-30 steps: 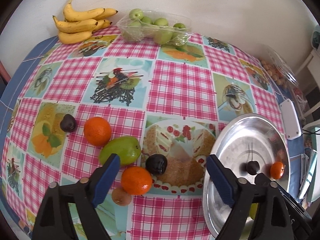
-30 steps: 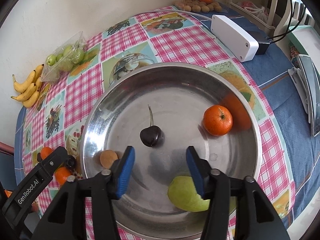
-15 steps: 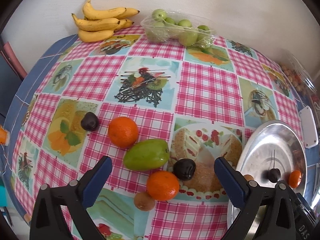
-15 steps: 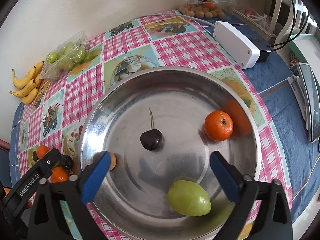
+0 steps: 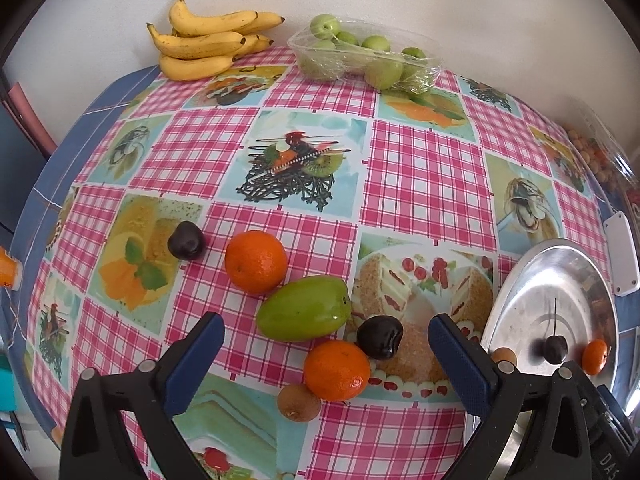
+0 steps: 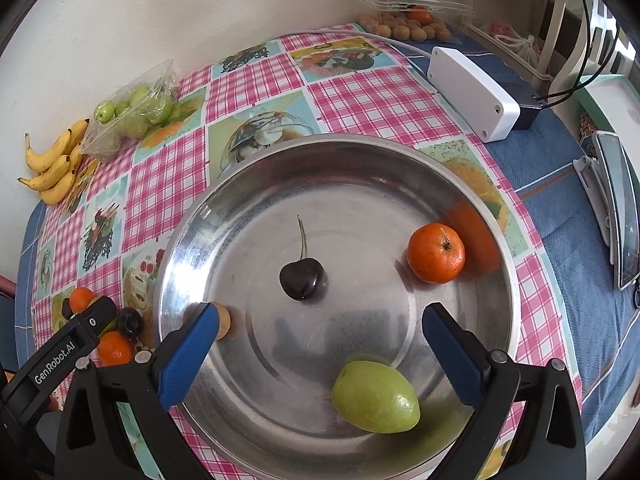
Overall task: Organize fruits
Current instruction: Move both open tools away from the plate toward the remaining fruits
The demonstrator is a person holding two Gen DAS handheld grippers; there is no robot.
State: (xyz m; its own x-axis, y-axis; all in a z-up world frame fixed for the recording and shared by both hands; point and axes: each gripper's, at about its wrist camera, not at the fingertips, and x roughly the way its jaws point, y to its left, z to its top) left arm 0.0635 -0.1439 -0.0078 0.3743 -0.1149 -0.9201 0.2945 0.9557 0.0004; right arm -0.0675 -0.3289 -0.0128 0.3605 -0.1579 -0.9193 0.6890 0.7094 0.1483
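My left gripper (image 5: 326, 360) hangs open over loose fruit on the checked tablecloth: a green mango (image 5: 304, 307), a near orange (image 5: 337, 370), a far orange (image 5: 256, 262), a dark cherry (image 5: 379, 337), another cherry (image 5: 185, 240) further left and a small brown fruit (image 5: 299, 403). Nothing touches its pads. My right gripper (image 6: 316, 350) stands open above the steel bowl (image 6: 472, 200). Inside lie a stemmed cherry (image 6: 302, 278), an orange (image 6: 436, 253), a green pear-like fruit (image 6: 376, 397) and a small brown fruit (image 6: 222, 322) half hidden by the left finger.
Bananas (image 5: 204, 46) and a clear tray of green plums (image 5: 360, 58) sit at the back by the wall. A white box (image 6: 472, 94) with cables, a tray of small brown fruits (image 6: 408, 28) and a phone on a stand (image 6: 618, 208) lie right of the bowl.
Both grippers have opened wide; the right one let go of the green fruit, which now lies in the bowl. The left gripper has shifted left, away from the bowl.
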